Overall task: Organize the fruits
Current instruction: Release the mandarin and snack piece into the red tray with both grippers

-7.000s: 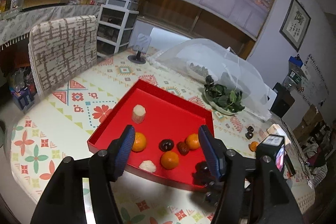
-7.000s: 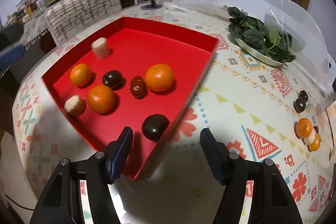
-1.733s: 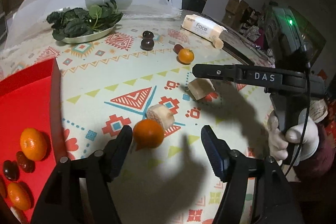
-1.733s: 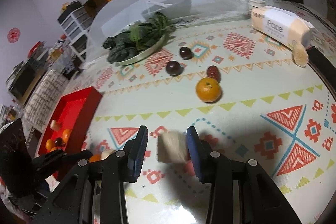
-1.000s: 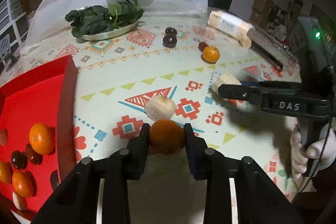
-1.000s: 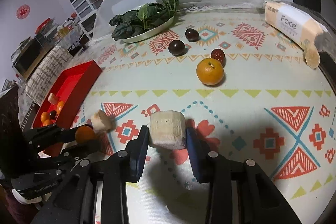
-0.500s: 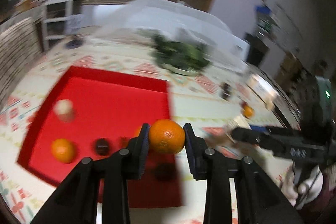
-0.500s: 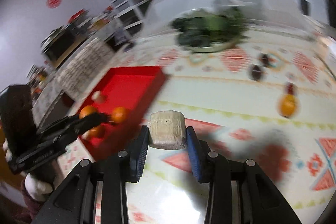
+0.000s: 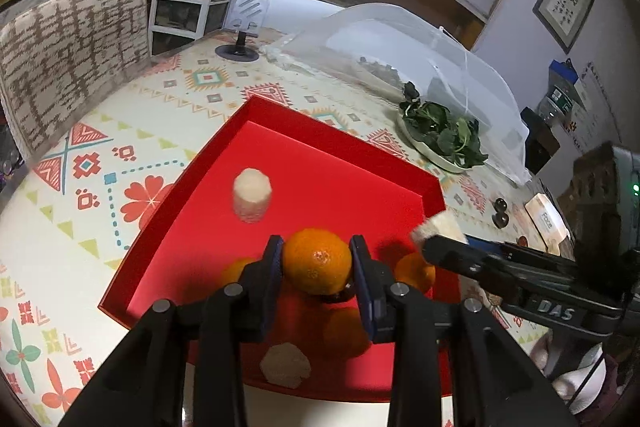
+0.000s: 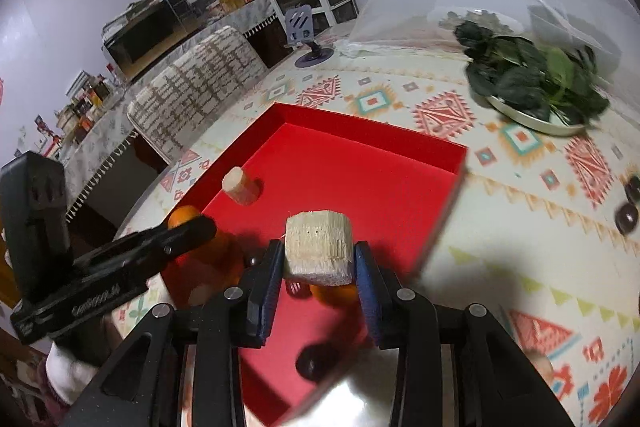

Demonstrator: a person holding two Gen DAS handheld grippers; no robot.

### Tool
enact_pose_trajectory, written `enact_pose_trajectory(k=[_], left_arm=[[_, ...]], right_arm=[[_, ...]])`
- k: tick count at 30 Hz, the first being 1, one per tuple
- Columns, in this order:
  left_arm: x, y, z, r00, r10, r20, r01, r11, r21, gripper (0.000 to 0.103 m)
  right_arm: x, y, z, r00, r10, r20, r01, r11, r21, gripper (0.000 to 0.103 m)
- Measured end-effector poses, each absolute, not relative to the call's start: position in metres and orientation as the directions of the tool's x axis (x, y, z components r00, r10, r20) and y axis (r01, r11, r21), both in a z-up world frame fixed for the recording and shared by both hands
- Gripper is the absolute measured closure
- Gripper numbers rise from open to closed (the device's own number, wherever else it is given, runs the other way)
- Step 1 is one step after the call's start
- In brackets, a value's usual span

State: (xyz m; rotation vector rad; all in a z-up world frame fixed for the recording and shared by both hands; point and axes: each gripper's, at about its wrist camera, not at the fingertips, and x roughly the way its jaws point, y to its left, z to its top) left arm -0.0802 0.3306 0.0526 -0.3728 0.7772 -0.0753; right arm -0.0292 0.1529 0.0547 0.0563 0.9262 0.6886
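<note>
Both over the red tray [image 9: 280, 115], left gripper [image 9: 318, 265] clenching an orange [image 9: 318, 261], right gripper [image 10: 318, 261] clenching a pale chunk [image 10: 319, 251] — best lower each onto bare floor before releasing, clear of fruit below.

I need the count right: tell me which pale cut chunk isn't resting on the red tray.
The pale chunk clamped in the right gripper, held above the red tray; the other chunks lie on its floor.

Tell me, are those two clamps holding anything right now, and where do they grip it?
The left gripper squeezes a round orange tangerine by its sides. The right gripper pinches a pale cut cylindrical chunk across its sides.
</note>
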Motion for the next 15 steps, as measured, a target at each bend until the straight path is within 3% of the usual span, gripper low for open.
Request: enact_pose_trajectory(k=[3,9,13,15], left_arm=[[-0.082,0.334,0.052,0.718,-0.198,-0.667,-0.08,0.929,-0.362,0.071],[-0.087,0.34,0.056,0.732,-0.193,-0.653,-0.095,0.921,-0.379,0.054],[-0.092,0.338,0.064,0.743,-0.189,-0.642,-0.095,0.92,-0.381,0.049],[-0.095,0.336,0.069,0.75,-0.184,-0.636,-0.093,0.922,-0.376,0.046]], right_arm=[[-0.024,0.166,0.051,0.4,0.556,-0.729,-0.531,0.789,0.31,0.064],[-0.02,0.179,0.046,0.389,0.548,-0.741,-0.53,0.791,0.306,0.064],[-0.024,0.176,0.054,0.405,0.562,-0.721,-0.533,0.786,0.313,0.049],[-0.028,0.173,0.06,0.418,0.566,-0.71,-0.538,0.784,0.308,0.047]])
